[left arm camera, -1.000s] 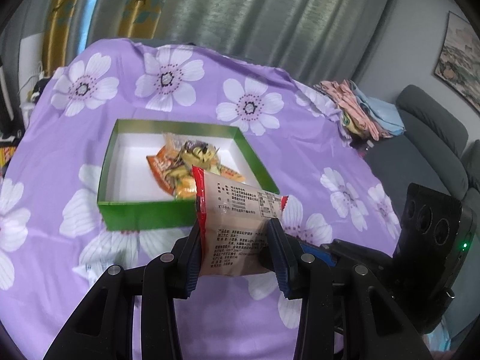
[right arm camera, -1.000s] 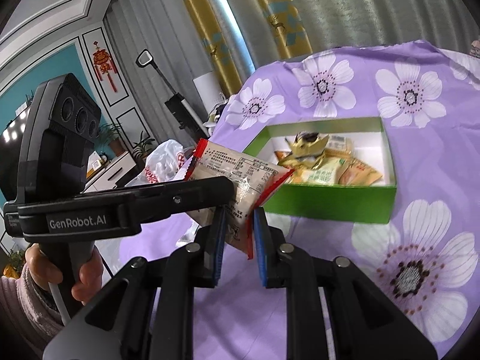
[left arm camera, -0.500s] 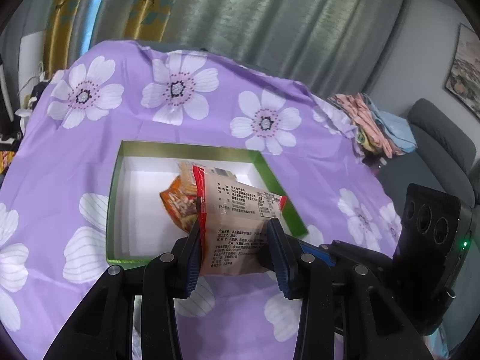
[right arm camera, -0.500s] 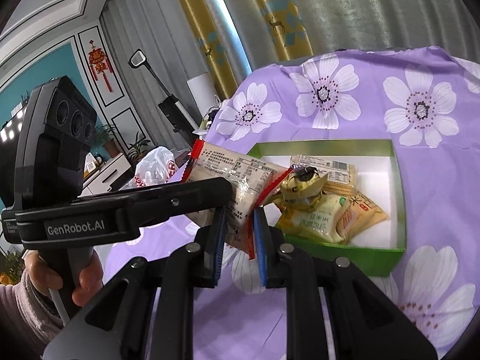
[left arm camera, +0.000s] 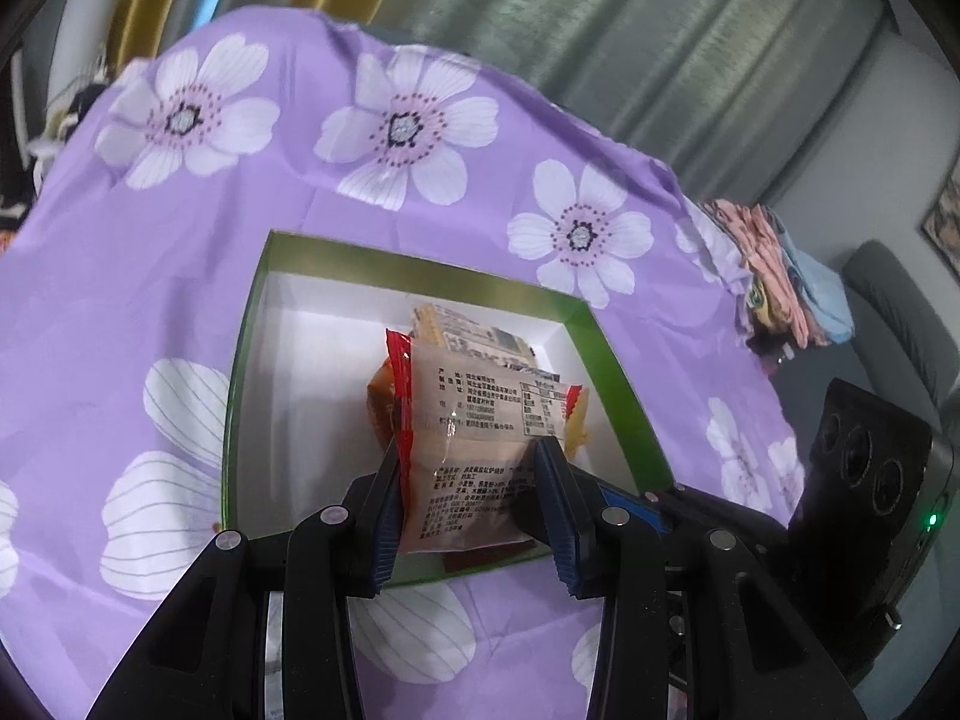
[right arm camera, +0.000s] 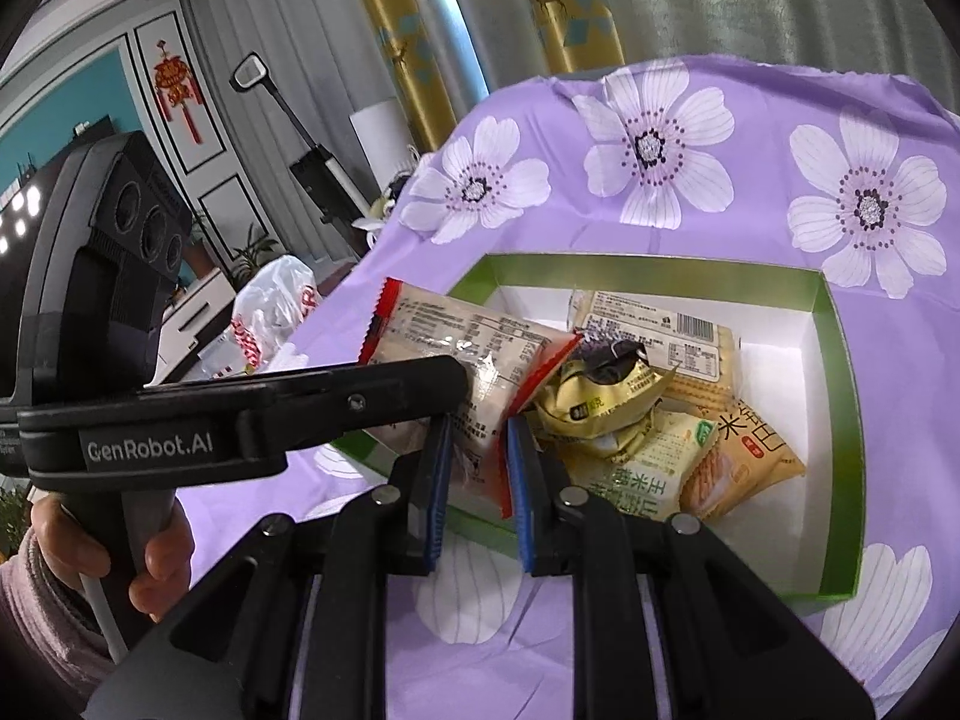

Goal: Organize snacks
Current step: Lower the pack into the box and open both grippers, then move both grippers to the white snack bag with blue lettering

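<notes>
Tools now hold packet over box, apparently lower.

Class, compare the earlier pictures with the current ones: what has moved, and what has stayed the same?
Both grippers, left gripper and right gripper, carried the red-edged packet forward until it hangs over the green box. Both stay clamped on it; nothing was released. The snacks in the box lie unchanged.
</notes>
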A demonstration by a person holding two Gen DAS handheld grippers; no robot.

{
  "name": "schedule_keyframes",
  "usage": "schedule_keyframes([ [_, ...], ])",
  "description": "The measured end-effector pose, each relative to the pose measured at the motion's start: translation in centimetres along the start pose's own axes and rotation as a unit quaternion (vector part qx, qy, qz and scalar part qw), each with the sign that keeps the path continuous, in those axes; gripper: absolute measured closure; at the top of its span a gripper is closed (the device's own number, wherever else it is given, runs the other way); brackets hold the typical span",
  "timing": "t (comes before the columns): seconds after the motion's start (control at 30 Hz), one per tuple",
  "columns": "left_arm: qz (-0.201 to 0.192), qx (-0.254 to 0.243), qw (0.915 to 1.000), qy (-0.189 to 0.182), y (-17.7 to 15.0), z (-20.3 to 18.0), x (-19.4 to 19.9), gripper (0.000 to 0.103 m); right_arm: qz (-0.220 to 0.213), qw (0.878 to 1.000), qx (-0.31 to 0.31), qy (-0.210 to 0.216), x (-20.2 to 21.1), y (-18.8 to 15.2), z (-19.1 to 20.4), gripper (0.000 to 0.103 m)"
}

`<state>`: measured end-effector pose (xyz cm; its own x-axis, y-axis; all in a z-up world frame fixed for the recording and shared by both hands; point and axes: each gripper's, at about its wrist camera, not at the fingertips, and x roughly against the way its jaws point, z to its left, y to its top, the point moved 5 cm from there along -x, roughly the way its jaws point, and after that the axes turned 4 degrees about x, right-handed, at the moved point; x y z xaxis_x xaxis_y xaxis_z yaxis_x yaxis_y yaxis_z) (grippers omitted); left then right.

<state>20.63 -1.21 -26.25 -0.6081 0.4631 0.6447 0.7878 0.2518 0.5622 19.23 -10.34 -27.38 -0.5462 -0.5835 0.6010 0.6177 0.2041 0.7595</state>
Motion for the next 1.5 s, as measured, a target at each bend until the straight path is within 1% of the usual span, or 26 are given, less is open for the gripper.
schedule_keyframes([
  [0.2,0.006,0.029,0.9996,-0.004,0.4,1.4,-1.1,0.062,0.019,0.999,0.028,-0.039,-1.7,0.4,-0.3,0.084],
  [0.37,0.015,0.043,0.9990,-0.002,0.3,2.2,-2.0,0.062,0.045,0.994,0.061,-0.079,-3.3,0.6,-0.3,0.084],
  [0.57,0.014,0.038,0.9992,0.007,0.3,2.1,-2.1,0.062,0.051,0.993,0.070,-0.076,-3.9,0.4,-0.1,0.084],
  [0.7,0.005,0.027,0.9993,0.024,0.4,1.9,-1.4,0.062,0.055,0.993,0.071,-0.081,-3.8,0.1,-0.1,0.082],
  [0.77,-0.002,0.017,0.9990,0.041,0.5,1.7,-0.9,0.061,0.055,0.993,0.064,-0.081,-3.6,0.0,-0.2,0.081],
  [0.8,-0.007,0.011,0.9986,0.052,0.5,1.6,-0.5,0.052,0.055,0.993,0.060,-0.080,-3.4,-0.1,-0.2,0.081],
  [0.83,-0.012,0.007,0.9981,0.060,0.6,1.5,-0.2,0.036,0.052,0.994,0.057,-0.080,-3.1,-0.2,-0.2,0.079],
  [0.9,-0.028,-0.003,0.9966,0.077,0.6,1.1,0.7,0.020,0.046,0.994,0.049,-0.081,-2.5,-0.3,-0.2,0.061],
  [0.97,-0.038,-0.013,0.9958,0.083,0.6,0.6,1.4,0.020,0.035,0.995,0.041,-0.083,-1.6,-0.3,-0.1,0.053],
  [1.03,-0.046,-0.028,0.9937,0.098,0.4,0.0,2.3,0.020,0.024,0.996,0.036,-0.084,-0.3,-0.3,0.0,0.051],
  [1.1,-0.054,-0.040,0.9920,0.107,0.3,-0.5,3.0,0.020,0.018,0.995,0.032,-0.088,0.6,-0.4,0.2,0.043],
  [1.17,-0.063,-0.050,0.9899,0.116,0.0,-1.1,3.9,0.017,0.007,0.995,0.029,-0.093,2.1,-0.5,0.4,0.037],
  [1.2,-0.068,-0.054,0.9885,0.124,-0.1,-1.2,4.3,0.016,0.004,0.995,0.027,-0.095,2.5,-0.6,0.5,0.033],
  [1.23,-0.073,-0.056,0.9872,0.130,-0.2,-1.4,4.8,0.016,-0.001,0.995,0.025,-0.099,3.2,-0.7,0.6,0.031],
  [1.3,-0.084,-0.060,0.9852,0.137,-0.6,-1.8,5.9,0.015,-0.010,0.994,0.019,-0.107,4.5,-0.9,0.7,0.023],
  [1.4,-0.092,-0.062,0.9830,0.146,-1.4,-2.3,7.3,0.010,-0.017,0.993,0.008,-0.116,6.4,-1.6,0.8,0.019],
  [1.5,-0.099,-0.064,0.9828,0.141,-2.2,-2.9,8.7,0.009,-0.018,0.993,-0.003,-0.119,7.7,-2.6,0.9,0.014],
])
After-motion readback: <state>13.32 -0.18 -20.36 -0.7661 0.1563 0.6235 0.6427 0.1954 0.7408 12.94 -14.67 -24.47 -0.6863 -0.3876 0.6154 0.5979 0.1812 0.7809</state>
